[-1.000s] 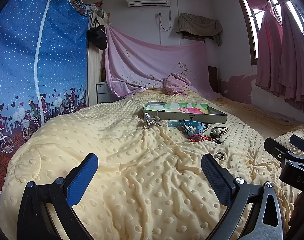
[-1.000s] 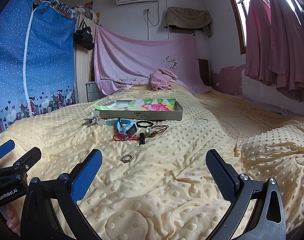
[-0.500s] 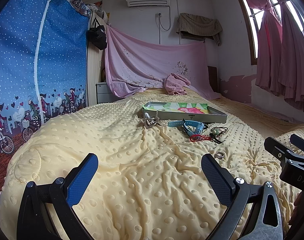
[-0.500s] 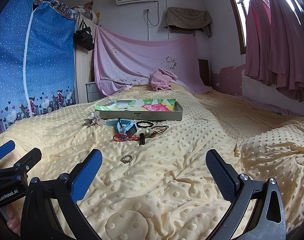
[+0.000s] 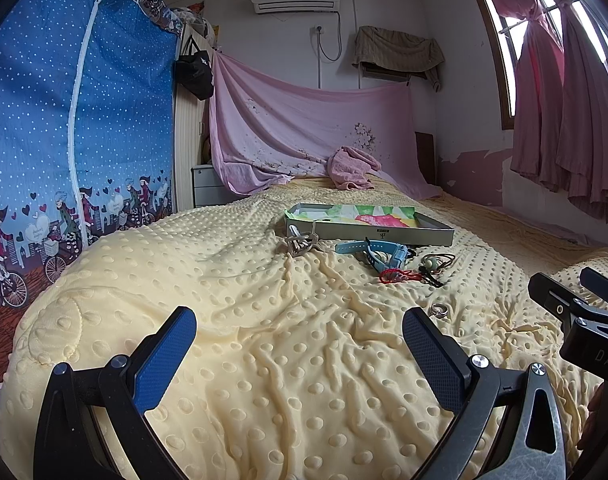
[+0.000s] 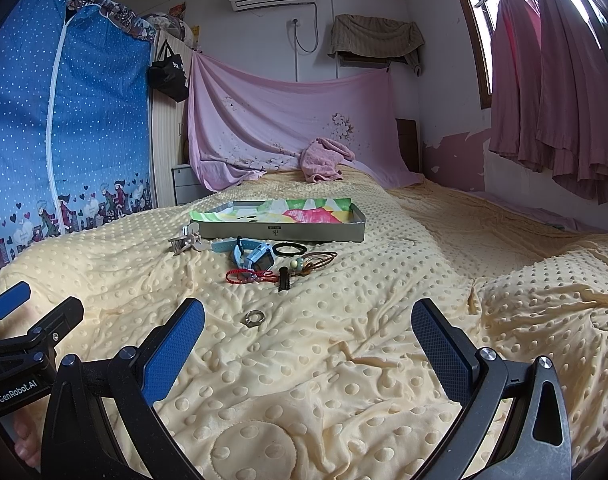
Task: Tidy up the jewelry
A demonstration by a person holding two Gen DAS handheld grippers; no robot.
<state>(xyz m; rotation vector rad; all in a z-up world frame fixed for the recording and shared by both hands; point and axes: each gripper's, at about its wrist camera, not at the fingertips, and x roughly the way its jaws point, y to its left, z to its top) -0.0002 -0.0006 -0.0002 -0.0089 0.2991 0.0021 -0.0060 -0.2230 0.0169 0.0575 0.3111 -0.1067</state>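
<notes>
- Grippers both hovered low over yellow dotted blanket point(image 5: 264, 360), side by side, nothing between their fingers.
- Left gripper point(image 5: 300, 344) filled the bottom of the left wrist view, blue pads spread wide, holding nothing; it also showed at the lower left edge of the right wrist view.
- Right gripper point(image 6: 307, 336) sat at the bottom of the right wrist view, jaws equally wide apart and empty; part of it showed at the right edge of the left wrist view.
- Jewelry lay in a loose cluster at frame centre, well apart from both grippers.
- Shallow grey tray point(image 6: 280, 234), with colourful paper lining inside, stood farthest back, just behind the cluster.
- Silver ring point(image 6: 254, 317) lay alone on the blanket, nearest the grippers, apart from the rest.
- Red cord bracelet point(image 6: 246, 276) lay just behind the ring; small black item point(image 6: 284, 279) beside it to the right, type unclear.
- Blue watch point(image 6: 256, 256) lay behind the red cord, strap reaching left toward a metallic hair clip point(image 6: 184, 242) at the tray's left front corner.
- Black hair tie point(image 6: 289, 248) lay just in front of the tray; brown cord with pale bead point(image 6: 311, 260) to its right.
- Fingertips of a person's hand point(image 6: 22, 436) showed at the lower left edge.
</notes>
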